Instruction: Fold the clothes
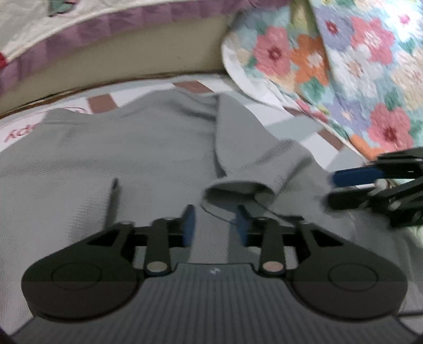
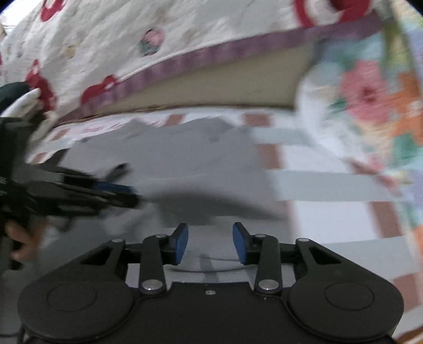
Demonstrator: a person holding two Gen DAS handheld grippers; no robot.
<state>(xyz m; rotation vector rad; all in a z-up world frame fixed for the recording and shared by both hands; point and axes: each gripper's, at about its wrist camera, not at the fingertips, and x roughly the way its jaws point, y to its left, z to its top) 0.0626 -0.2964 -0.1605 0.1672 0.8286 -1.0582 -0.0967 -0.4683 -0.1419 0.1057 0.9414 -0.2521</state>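
Spread on the bedsheet (image 1: pixel 304 132): garment (image 1: pixel 132 158), sleeve (image 1: pixel 238 148) folded across it; quilt (image 1: pixel 357 66) bunched to its right; bedspread (image 2: pixel 105 39) hanging behind.

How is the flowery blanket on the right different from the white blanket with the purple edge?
The patchwork quilt with pink and orange flowers is covered edge to edge in bright blooms; the white quilt with the purple border is mostly plain, with scattered red shapes. The flowery one hangs bunched beside the grey waffle-knit garment; the white one lies smooth, higher up behind it. Both look like stitched bed covers.
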